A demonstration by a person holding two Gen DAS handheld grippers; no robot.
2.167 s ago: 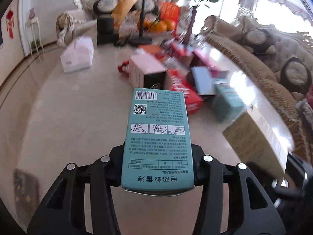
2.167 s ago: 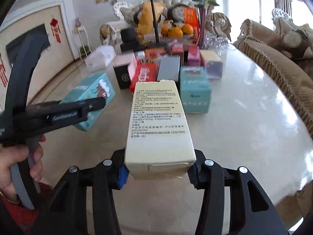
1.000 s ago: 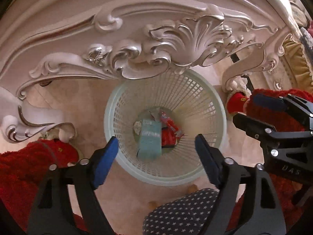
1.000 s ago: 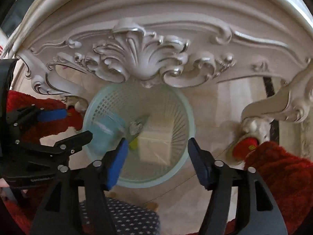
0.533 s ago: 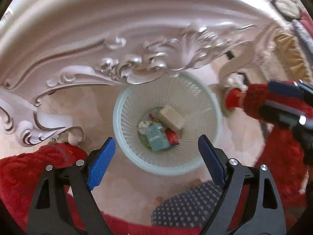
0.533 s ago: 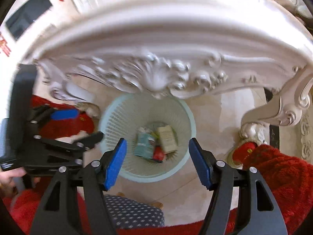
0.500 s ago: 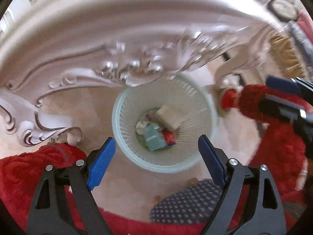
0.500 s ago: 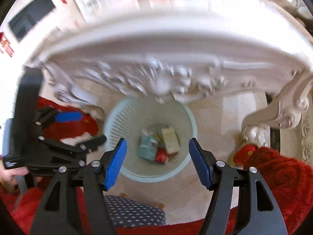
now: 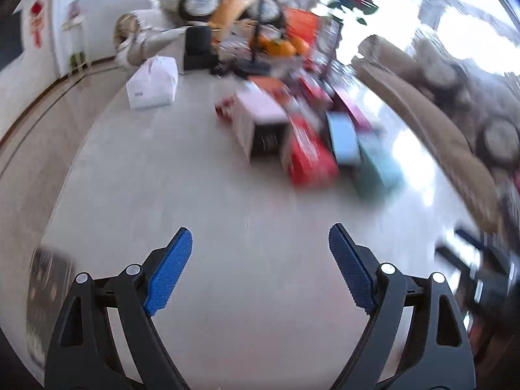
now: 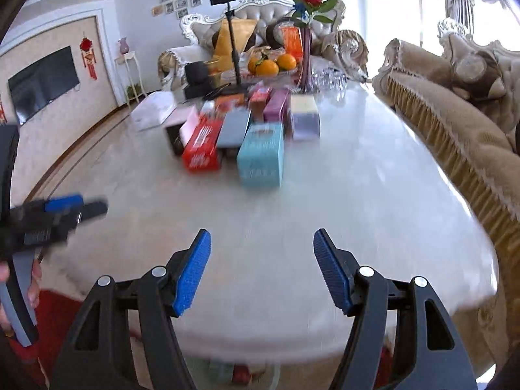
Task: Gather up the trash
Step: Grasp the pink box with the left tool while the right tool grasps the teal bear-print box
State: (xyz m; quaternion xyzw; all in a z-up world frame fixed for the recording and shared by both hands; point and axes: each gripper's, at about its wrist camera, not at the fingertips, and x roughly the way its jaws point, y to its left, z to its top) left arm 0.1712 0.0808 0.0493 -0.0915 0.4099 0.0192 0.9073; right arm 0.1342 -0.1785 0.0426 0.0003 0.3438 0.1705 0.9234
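Observation:
Several trash boxes lie in a cluster on the white marble table (image 10: 373, 201). Among them are a teal box (image 10: 261, 154), a red box (image 10: 203, 146), a grey box (image 10: 234, 128) and a purple-and-yellow box (image 10: 305, 115). The left wrist view is blurred and shows the red box (image 9: 308, 154), a pink-topped box (image 9: 260, 118) and a teal box (image 9: 377, 165). My left gripper (image 9: 260, 261) is open and empty above the table. My right gripper (image 10: 261, 265) is open and empty near the table's front edge. The left gripper also shows at the left of the right wrist view (image 10: 61, 213).
A vase with roses (image 10: 307, 32), oranges (image 10: 271, 63), glasses and a black camera stand (image 10: 234, 42) stand at the far end. A fringed sofa (image 10: 455, 123) runs along the right side. A white bag (image 9: 152, 83) lies at the far left. The bin rim peeks below the table edge (image 10: 240, 372).
Both grippers dropped their boxes into the basket under the table, then swung up from it to face the table top. Both stay open and empty.

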